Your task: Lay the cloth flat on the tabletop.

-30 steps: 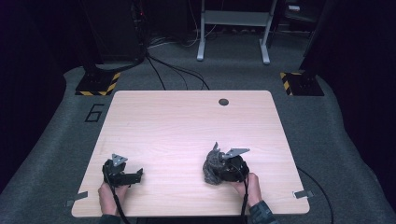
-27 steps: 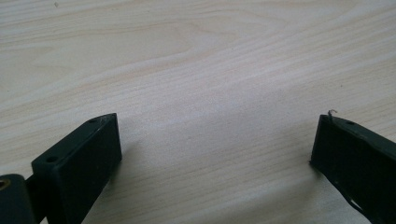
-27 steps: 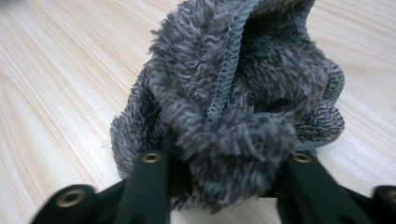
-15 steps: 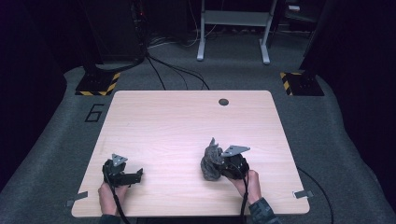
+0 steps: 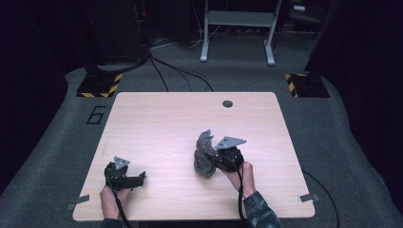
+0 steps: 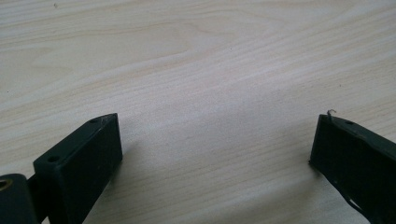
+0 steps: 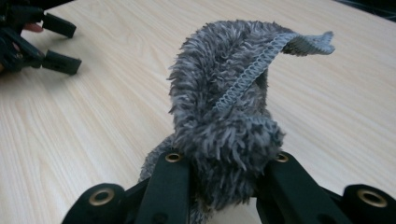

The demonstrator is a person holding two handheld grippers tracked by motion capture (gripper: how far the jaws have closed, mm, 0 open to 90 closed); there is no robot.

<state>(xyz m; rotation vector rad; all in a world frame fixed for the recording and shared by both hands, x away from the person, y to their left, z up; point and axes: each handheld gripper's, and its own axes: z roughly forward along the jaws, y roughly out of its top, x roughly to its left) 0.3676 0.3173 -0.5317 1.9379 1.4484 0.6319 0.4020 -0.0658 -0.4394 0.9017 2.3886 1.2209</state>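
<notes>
Right hand-held gripper (image 7: 224, 186) has just closed on a shaggy grey cloth (image 7: 224, 116) — bunched upright, stitched hem curling over.

High view overhead facing forward, tongs views close (shared: table (image 5: 157, 123))

Grey shaggy cloth (image 7: 224, 116), stitched hem curling toward 1 o'clock, pinched between the right gripper (image 7: 226, 179)'s two black jaws, which have just been closing on it; pale wooden table (image 7: 93, 121) beneath; left gripper (image 7: 58, 44), jaws apart, at 10 o'clock
</notes>
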